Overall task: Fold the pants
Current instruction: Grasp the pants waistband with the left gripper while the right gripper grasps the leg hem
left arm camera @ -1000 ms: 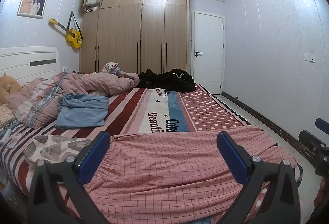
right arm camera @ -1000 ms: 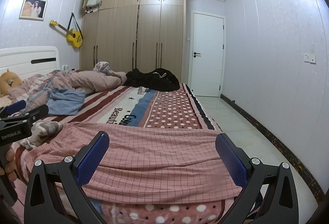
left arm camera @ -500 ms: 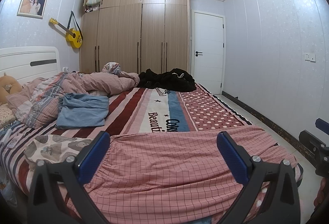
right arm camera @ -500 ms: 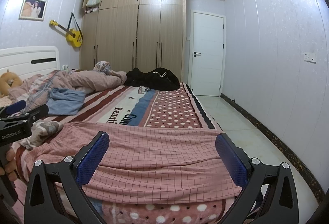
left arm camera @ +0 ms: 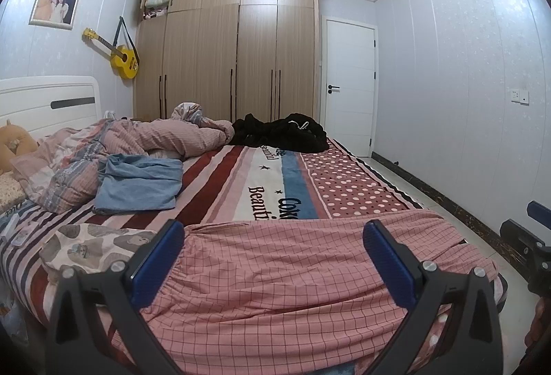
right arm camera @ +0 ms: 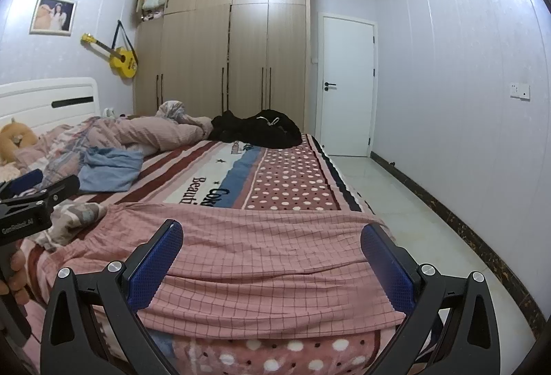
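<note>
While our left gripper (left arm camera: 273,263) and right gripper (right arm camera: 272,263) both hover spread wide and empty, the pink checked pants (left arm camera: 292,275) lie flat across the bed's (right arm camera: 292,182) near end, their lower edge cut off behind our gripper frames.

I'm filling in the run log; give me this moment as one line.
stage: before first grasp | pink checked pants spread flat on bed | left gripper open above them | right gripper open above them

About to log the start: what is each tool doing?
Left tool: open, holding nothing.
Right tool: open, holding nothing.
</note>
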Tool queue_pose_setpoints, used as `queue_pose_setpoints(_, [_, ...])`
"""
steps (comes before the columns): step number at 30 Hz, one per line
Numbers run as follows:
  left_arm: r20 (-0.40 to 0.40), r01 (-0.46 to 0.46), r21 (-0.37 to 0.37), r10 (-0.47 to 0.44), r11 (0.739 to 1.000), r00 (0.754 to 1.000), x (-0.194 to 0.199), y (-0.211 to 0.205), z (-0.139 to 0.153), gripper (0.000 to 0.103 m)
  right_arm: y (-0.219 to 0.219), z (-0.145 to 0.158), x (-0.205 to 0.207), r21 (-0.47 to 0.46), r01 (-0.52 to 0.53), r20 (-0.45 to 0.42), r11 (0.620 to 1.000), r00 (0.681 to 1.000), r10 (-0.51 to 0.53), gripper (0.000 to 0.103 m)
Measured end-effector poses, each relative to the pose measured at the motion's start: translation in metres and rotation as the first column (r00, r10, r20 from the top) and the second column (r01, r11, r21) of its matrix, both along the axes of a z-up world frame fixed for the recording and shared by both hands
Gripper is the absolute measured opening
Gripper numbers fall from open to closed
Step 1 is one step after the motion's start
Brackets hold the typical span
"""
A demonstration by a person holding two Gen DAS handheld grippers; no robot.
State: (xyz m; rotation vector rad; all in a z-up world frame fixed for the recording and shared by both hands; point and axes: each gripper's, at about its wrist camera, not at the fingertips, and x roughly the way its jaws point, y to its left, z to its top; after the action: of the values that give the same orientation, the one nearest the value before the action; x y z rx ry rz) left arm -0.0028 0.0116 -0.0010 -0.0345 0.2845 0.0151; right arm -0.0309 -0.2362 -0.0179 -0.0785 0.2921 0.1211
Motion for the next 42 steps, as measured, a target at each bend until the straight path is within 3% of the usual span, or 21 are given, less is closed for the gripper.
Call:
queue_pose_setpoints(7, [-0.008,0.005,-0.025,-0.006,1.000,1.000,0.003,0.007,-0.004,0.102,-0.003,-0.002,0.003,0.017,0.007,-0.016,1.000,1.000,-0.006,0.103])
queue_pose_setpoints(11, [-0.040,-0.006,-0.149,0.000,0.989,0.999,0.004,0.037,-0.022,0.102,-0.010,-0.011,0.009,0.036,0.025,-0.033,0.999,0.999,-0.024,0.103])
queue_pose_setpoints(13, [-0.093,-0.061,-0.168,0.046,0.984,0.995,0.007,0.057,-0.040,0.102,-0.012,-0.018,0.015,0.042,0.024,-0.055,0.999,0.998,-0.022,0.103])
queue_pose_setpoints(18, [-0.266,-0.211,-0.176,0.160,0.961,0.951,0.013,0.100,-0.098,0.102,-0.016,-0.038,0.034,0.058,0.034,-0.108,0.998,0.994,-0.028,0.103])
queue_pose_setpoints(24, [-0.415,-0.282,-0.273,0.151,0.920,0.897,0.017,0.127,-0.154,0.102,-0.019,-0.060,0.056,0.074,0.031,-0.170,0.997,0.985,-0.018,0.103])
queue_pose_setpoints(29, [-0.478,-0.284,-0.330,0.100,0.900,0.873,0.019,0.131,-0.184,0.102,-0.032,-0.069,0.063,0.088,0.057,-0.186,0.994,0.982,-0.040,0.103])
queue_pose_setpoints(33, [-0.513,-0.315,-0.402,0.073,0.860,0.855,0.020,0.135,-0.197,0.102,-0.047,-0.074,0.067,0.082,0.101,-0.209,0.991,0.974,-0.082,0.103])
queue_pose_setpoints(42, [-0.531,-0.353,-0.398,0.100,0.847,0.841,0.009,0.135,-0.208,0.102,-0.089,-0.086,0.065,0.077,0.212,-0.239,0.974,0.953,-0.188,0.103])
